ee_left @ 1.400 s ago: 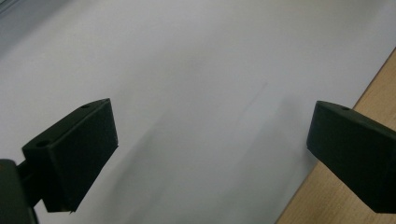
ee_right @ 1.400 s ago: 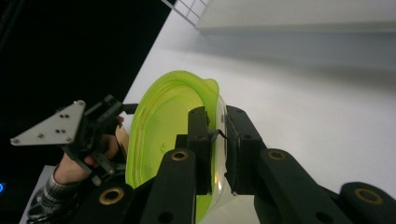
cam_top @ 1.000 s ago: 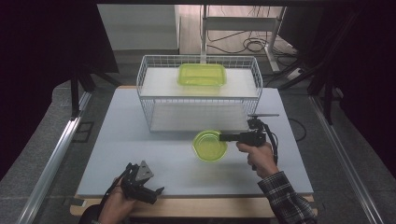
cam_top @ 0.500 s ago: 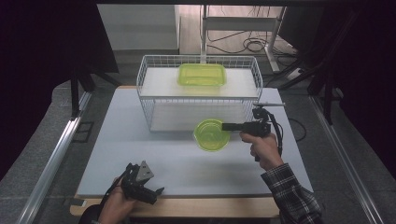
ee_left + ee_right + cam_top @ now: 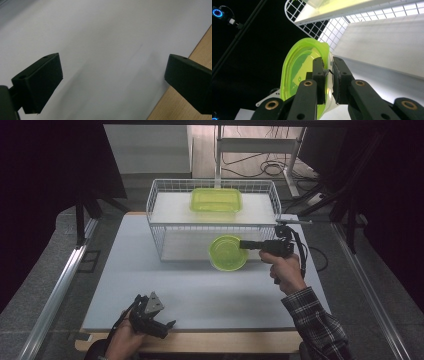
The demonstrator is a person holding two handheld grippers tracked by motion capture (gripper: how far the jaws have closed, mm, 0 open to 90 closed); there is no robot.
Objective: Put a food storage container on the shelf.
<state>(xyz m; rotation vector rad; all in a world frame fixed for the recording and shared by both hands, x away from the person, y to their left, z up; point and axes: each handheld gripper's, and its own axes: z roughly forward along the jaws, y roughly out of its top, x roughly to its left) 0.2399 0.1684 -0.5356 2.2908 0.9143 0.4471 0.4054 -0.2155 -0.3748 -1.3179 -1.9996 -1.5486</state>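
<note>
Far left, near the front edge of the white table: left gripper, resting low in one hand. Wide open, with nothing between the two black jaws, just bare table under them in the left gripper view. Further along, in the middle at the back: a white wire basket with a green box sitting on a shelf inside. Right in front of the basket's front wall: the round green bowl, held up off the table, open side up. Looks like thin see-through plastic, so probably very light, a bit bendy and smooth enough to slip. Not likely to break, but easy to squash or tip. Best place to grab: the rim, with one jaw inside and one outside, squeezed gently. Held just that way now. Then, on the right: right gripper, pointing left from the other hand, nearly closed and pinching the bowl's right edge. Seen up close in the right gripper view: one jaw inside the bowl, one outside, thin wall squeezed between. Bowl sticking out past the jaw tips, away from the hand, toward the basket.
</note>
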